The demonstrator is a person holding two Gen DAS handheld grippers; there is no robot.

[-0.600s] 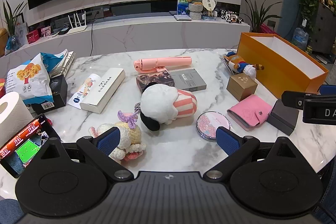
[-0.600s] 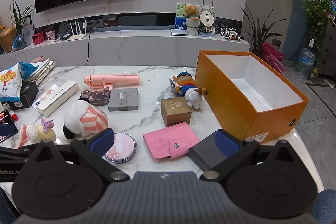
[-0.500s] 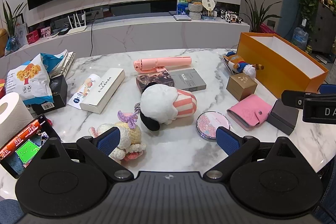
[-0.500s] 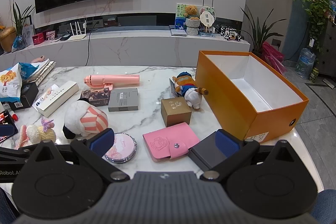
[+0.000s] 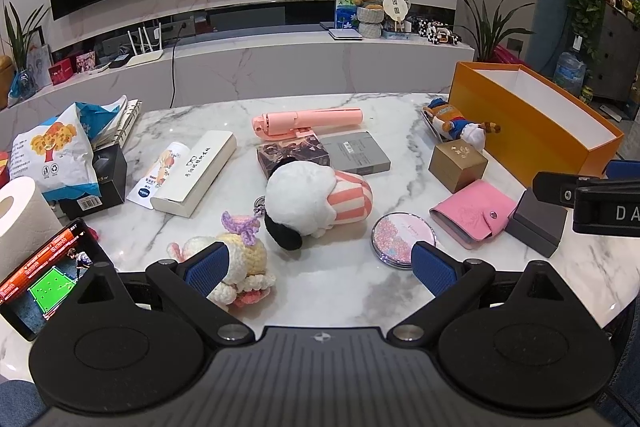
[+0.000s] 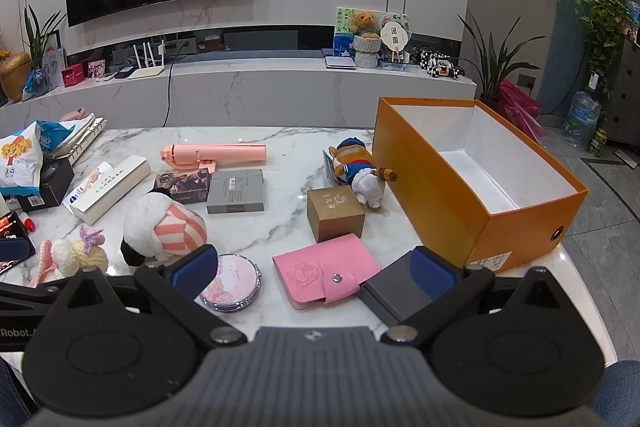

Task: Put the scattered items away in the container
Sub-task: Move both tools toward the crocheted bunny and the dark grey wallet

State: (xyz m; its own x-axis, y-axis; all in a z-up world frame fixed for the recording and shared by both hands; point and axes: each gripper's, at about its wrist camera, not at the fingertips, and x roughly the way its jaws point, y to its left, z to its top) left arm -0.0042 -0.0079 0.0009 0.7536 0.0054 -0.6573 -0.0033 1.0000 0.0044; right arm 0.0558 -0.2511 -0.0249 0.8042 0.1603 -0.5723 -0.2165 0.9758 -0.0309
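Orange box point(image 6: 436, 187), white inside; pink wallet point(image 6: 326, 275) — near it, a dark grey box point(image 6: 394, 297); pink-and-white striped plush point(image 5: 316, 201); grey-veined white marble table point(image 5: 400, 131).

glossy marble table point(image 5: 400, 123), fuzzy plush point(image 5: 316, 199)

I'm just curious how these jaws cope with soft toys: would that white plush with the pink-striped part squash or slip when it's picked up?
The white plush looks stuffed and fuzzy, so it would probably squash and grip well rather than slip. It seems light for its bulk. Its rounded body might rock if nudged on the smooth marble table.
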